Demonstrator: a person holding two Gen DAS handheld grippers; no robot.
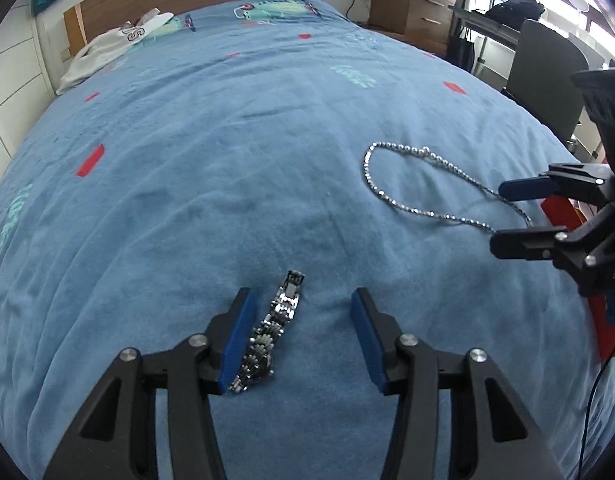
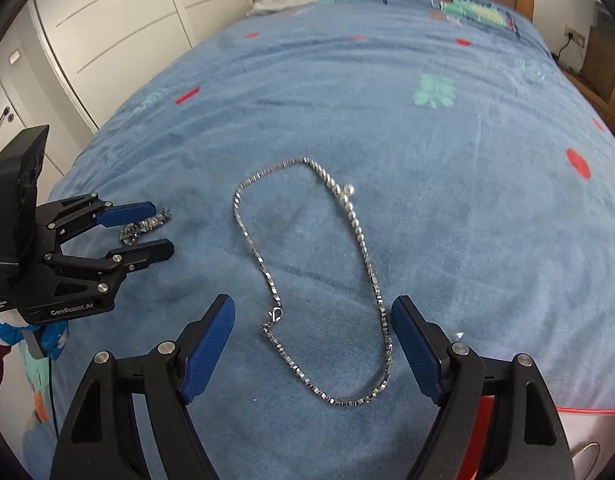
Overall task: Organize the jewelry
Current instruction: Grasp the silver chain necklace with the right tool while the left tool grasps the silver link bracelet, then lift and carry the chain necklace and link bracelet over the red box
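Step in hand: reach for pickup, both pieces lay on blue bed cover (image 1: 227, 168). Left gripper (image 1: 299, 336) jaws spread, metal link bracelet (image 1: 273, 332) between them, against left pad (image 1: 237, 340), not pinched. Right gripper (image 2: 313, 352) jaws spread wide, straddling near end of silver necklace (image 2: 307, 280). Next move likely called for lowering, closing on thin chain without snagging cover.

The bedspread (image 2: 427, 128) is blue with red dashes and teal motifs; the necklace (image 2: 263, 264) is silver, the bracelet (image 1: 273, 330) silver and dark. Gripper pads (image 2: 205, 354) are blue.
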